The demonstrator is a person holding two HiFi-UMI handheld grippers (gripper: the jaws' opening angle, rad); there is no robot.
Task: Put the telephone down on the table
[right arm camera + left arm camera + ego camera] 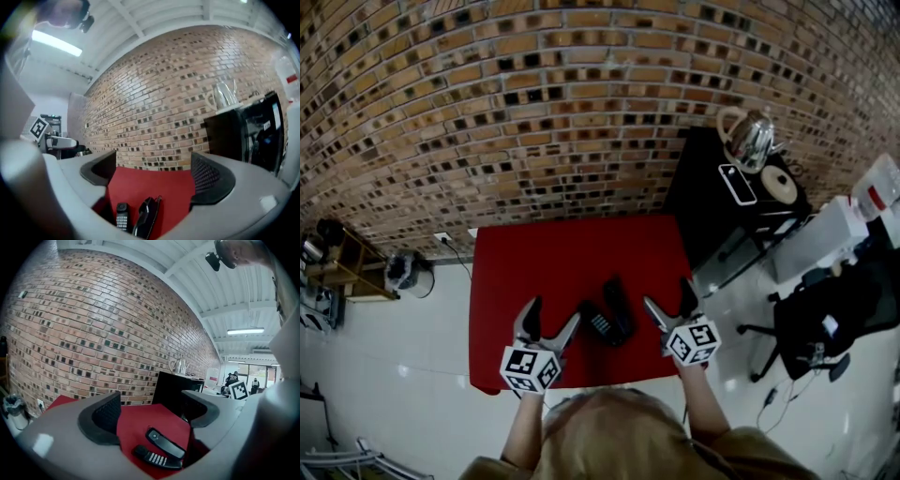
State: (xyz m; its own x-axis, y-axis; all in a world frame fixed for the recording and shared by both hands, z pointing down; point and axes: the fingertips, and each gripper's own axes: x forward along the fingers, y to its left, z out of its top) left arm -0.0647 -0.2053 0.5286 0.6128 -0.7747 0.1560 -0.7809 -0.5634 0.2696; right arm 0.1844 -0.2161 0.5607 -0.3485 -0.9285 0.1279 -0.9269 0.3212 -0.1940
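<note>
A black telephone lies on the red table in two parts, side by side. The keypad part is on the left and the handset on the right. Neither part is touched by a gripper. My left gripper hovers just left of them, open and empty. My right gripper is held just right of them, also open and empty. The left gripper view looks between wide jaws down at the keypad part and handset. Between the right gripper's jaws I see the keypad part and handset below.
A brick wall stands behind the table. A black cabinet right of the table carries a metal kettle. Further right are a black office chair and white boxes. A small wooden shelf stands at the far left on the white floor.
</note>
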